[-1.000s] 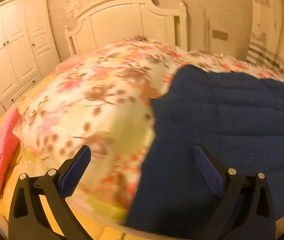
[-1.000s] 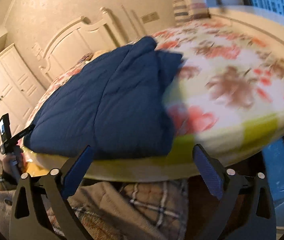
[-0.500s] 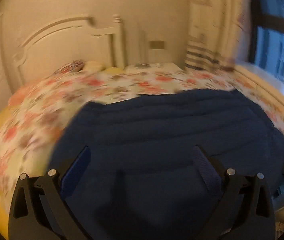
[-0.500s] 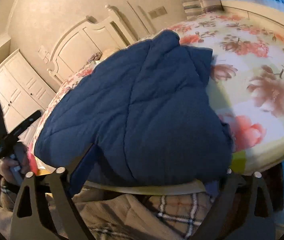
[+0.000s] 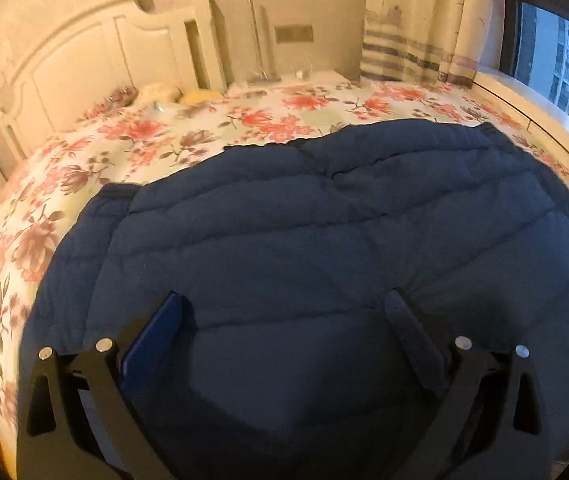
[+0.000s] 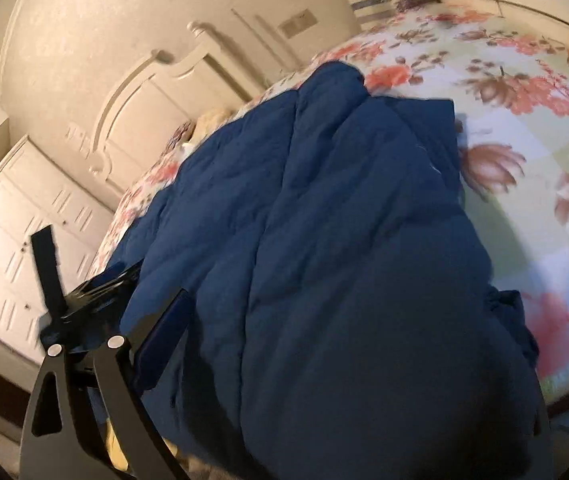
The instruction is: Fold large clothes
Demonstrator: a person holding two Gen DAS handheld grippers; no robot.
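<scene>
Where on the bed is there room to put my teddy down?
The blue quilted coat covers the near part of the bed. Bare flowery bedspread lies between the coat and the headboard, with small things by the pillows. There is another bare stretch beside the coat toward the window side. It is crowded near the edge, where both tongs are at the coat.

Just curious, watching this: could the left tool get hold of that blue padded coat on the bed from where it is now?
Probably yes. The left tool stands open right over the blue coat, with nothing between them; only bulky padding might resist pinching.
</scene>
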